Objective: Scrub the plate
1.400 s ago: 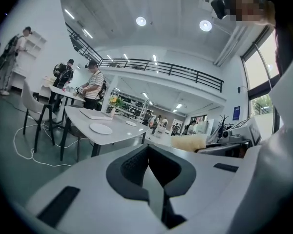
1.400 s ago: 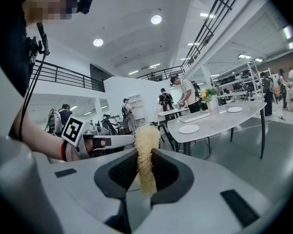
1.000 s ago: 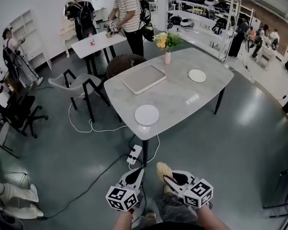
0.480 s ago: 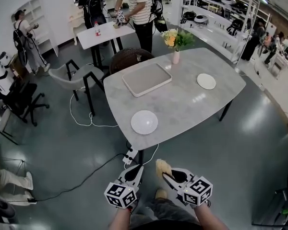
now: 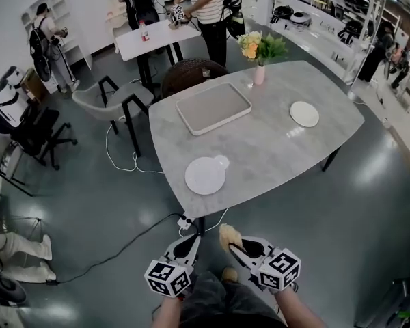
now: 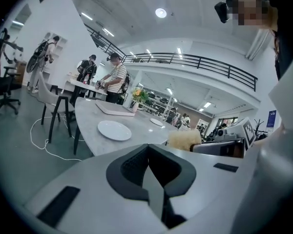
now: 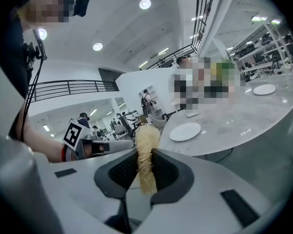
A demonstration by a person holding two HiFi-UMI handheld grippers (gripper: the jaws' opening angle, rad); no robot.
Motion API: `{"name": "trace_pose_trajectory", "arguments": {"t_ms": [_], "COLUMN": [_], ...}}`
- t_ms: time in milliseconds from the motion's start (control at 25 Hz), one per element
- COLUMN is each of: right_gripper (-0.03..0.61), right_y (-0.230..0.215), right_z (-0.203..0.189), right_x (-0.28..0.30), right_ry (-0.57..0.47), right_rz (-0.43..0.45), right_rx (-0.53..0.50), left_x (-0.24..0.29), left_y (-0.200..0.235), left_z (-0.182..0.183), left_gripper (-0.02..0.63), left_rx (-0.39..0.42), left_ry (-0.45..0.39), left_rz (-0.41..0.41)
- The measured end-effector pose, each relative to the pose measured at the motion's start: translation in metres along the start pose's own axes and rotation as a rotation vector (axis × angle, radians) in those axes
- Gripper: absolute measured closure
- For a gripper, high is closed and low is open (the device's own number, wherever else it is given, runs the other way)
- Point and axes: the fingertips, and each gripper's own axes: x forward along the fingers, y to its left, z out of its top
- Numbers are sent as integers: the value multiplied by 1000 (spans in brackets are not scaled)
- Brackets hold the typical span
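Low in the head view, the left gripper and the right gripper hang side by side over the grey floor. Both are below the near edge of the pale grey surface, and neither touches it. The left gripper's fingers are closed together with nothing between them. The right gripper's fingers are clamped on a yellowish, fibrous sponge, which stands upright between them and sticks out past their tips. In the left gripper view the sponge shows at centre right, just beside the right gripper's body. The plate, white and round, lies flat close to the surface's near edge at the centre of the head view, well apart from both grippers. It shows left of centre in the left gripper view and right of centre in the right gripper view. A second plate lies toward the right side of the surface. A rectangular tray sits above the plate in the frame, and a vase of flowers stands near the far edge. A wicker chair is tucked in at the top of the surface. A power strip lies on the floor just below the near edge.
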Motion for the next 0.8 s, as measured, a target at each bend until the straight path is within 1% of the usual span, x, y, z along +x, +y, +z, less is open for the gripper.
{"name": "trace_pose_trajectory", "arguments": {"t_ms": [160, 360, 640, 800], "right_gripper": [503, 503, 503, 503], "right_y": [-6, -23, -49, -65], "right_z": [-8, 4, 38, 57], "right_x": [12, 33, 61, 85], "right_ry": [36, 60, 96, 109], "right_rz": [34, 46, 36, 43], "right_rx": [27, 13, -11, -22], "left_x": [1, 23, 63, 85], "left_y": [12, 31, 50, 67], "left_z": [-2, 0, 44, 62], "left_gripper": [601, 601, 601, 601], "left_rx": [-20, -53, -33, -35], "left_ry": [11, 20, 11, 14], "left_rz": [33, 38, -23, -38]}}
